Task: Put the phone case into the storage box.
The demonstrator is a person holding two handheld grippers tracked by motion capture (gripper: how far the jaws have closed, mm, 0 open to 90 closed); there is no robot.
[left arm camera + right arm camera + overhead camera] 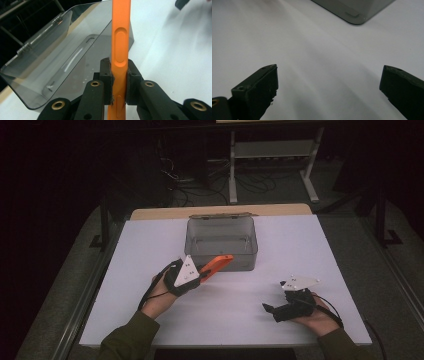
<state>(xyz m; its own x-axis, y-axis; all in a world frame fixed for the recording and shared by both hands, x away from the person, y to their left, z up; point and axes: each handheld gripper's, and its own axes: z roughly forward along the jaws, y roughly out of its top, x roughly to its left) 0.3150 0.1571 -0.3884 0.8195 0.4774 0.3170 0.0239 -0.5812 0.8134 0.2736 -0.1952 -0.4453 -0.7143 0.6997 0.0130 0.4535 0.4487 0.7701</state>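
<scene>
Orange phone case point(119, 50) is clamped edge-on by the left gripper point(119, 82), angled at the open transparent box point(221, 240), likely for insertion. Right gripper point(280, 309) is parked wide open, nothing held.

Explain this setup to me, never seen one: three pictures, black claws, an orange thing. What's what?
No robot here: a person sits at a white table and holds a hand-operated two-jaw gripper in each hand. The high view looks down from above the person's side. The other two pictures come from small cameras riding on the grippers, looking along their black jaws.

The left gripper is shut on an orange phone case, clamped edge-on between the pads. In the high view the case points toward a clear grey plastic box, lid open, at the middle of the table.

The right gripper lies low at the table's right. Its own view shows the jaws wide apart with nothing between them, just white tabletop and a corner of the box.
</scene>
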